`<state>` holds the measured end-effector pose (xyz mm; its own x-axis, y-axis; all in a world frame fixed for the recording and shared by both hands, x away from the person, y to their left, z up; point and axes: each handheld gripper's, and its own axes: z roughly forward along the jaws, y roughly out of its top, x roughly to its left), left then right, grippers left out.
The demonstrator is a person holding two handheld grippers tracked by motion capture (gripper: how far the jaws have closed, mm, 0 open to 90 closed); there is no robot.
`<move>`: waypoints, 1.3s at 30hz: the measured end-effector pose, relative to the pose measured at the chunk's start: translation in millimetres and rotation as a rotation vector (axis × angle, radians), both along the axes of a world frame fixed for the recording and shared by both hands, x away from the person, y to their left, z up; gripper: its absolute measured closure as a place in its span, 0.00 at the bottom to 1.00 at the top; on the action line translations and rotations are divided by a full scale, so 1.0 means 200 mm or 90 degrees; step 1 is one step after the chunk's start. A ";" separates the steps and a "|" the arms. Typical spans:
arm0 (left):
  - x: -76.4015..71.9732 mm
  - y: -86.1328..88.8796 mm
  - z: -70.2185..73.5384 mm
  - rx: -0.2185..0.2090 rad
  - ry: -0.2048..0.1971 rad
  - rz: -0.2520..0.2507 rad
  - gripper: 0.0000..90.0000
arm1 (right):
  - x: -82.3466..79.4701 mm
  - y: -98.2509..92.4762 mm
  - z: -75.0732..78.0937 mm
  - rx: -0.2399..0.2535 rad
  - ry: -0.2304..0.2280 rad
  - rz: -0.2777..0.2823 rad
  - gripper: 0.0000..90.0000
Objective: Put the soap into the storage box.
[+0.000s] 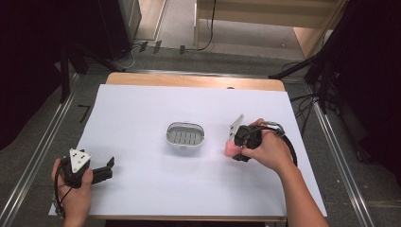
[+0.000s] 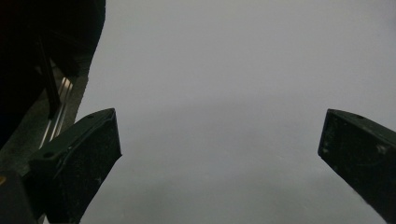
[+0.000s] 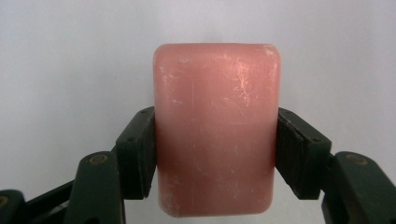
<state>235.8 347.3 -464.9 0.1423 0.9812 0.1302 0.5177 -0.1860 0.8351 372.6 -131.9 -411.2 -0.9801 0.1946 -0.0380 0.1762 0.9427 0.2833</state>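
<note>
Lots of bare desk (image 1: 142,189) lies around the dish (image 1: 185,134). Right of the dish, the right hand-held gripper (image 3: 215,149) squeezes pink soap (image 3: 215,126). Far left of it, the left hand-held gripper (image 2: 219,154) gapes wide, holding nothing.

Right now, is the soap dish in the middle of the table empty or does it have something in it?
Empty: the soap dish shows its bare slotted bottom, and the pink soap is clamped in the right gripper.

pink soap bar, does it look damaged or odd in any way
Only light wear: the pink soap bar has pale scuffs and scratches on its face, most toward its upper right. It sits straight between the right gripper pads, not askew or broken.
</note>
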 end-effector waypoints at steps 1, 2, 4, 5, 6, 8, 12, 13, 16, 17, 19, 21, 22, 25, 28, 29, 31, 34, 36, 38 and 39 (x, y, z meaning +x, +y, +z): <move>0.00 0.00 0.00 0.000 0.001 -0.001 0.00 | 0.00 0.01 0.01 0.003 -0.002 0.002 0.43; 0.00 0.00 0.00 0.000 0.001 0.000 0.00 | 0.00 0.04 0.03 0.003 -0.004 0.006 0.43; 0.00 0.00 0.00 0.000 0.001 -0.001 0.00 | 0.00 0.06 0.04 0.006 -0.005 0.008 0.43; 0.00 0.00 0.00 0.000 0.001 -0.001 0.00 | 0.00 0.08 0.05 0.005 -0.002 0.005 0.43; 0.00 0.00 0.00 0.000 0.001 -0.001 0.00 | 0.00 0.09 0.06 0.008 -0.003 0.007 0.43; 0.00 0.00 0.00 0.000 0.001 -0.001 0.00 | 0.00 0.11 0.08 0.016 -0.006 0.011 0.43; 0.00 0.00 0.00 -0.001 -0.001 0.001 0.00 | 0.01 0.15 0.11 0.022 -0.008 0.013 0.43; 0.00 0.00 0.00 -0.001 -0.001 0.001 0.00 | 0.01 0.15 0.11 0.022 -0.008 0.013 0.43; 0.00 0.00 0.00 -0.001 0.001 0.001 0.00 | 0.01 0.20 0.15 0.028 -0.009 0.016 0.43; 0.00 0.00 0.00 -0.002 0.001 0.001 0.00 | 0.01 0.21 0.16 0.028 -0.010 0.013 0.43; 0.00 0.00 0.00 -0.001 0.001 0.000 0.00 | 0.01 0.22 0.17 0.030 -0.012 0.013 0.43; 0.00 0.00 0.00 -0.001 0.001 0.000 0.00 | 0.02 0.26 0.19 0.033 -0.012 0.014 0.43; 0.00 0.00 0.00 -0.001 0.001 0.000 0.00 | 0.02 0.27 0.20 0.034 -0.012 0.012 0.43; 0.00 0.00 0.00 -0.002 0.001 0.000 0.00 | 0.02 0.30 0.22 0.036 -0.014 0.015 0.43; 0.00 0.00 0.00 -0.003 0.002 0.001 0.00 | 0.03 0.36 0.23 0.044 -0.016 0.027 0.43; 0.00 0.00 0.00 -0.003 0.002 0.001 0.00 | 0.03 0.38 0.23 0.042 -0.016 0.030 0.43; 0.00 0.00 0.00 -0.004 0.001 0.001 0.00 | 0.03 0.42 0.23 0.038 -0.014 0.034 0.43; 0.00 0.00 0.00 -0.005 0.000 0.000 0.00 | 0.05 0.48 0.23 0.038 -0.014 0.047 0.43; 0.00 0.00 0.00 -0.006 0.000 0.000 0.00 | 0.06 0.51 0.23 0.037 -0.011 0.044 0.43; 0.00 0.00 0.00 -0.006 0.000 0.000 0.00 | 0.07 0.54 0.24 0.040 -0.011 0.052 0.43; 0.00 0.00 0.00 -0.007 0.000 0.000 0.00 | 0.08 0.56 0.24 0.040 -0.013 0.053 0.43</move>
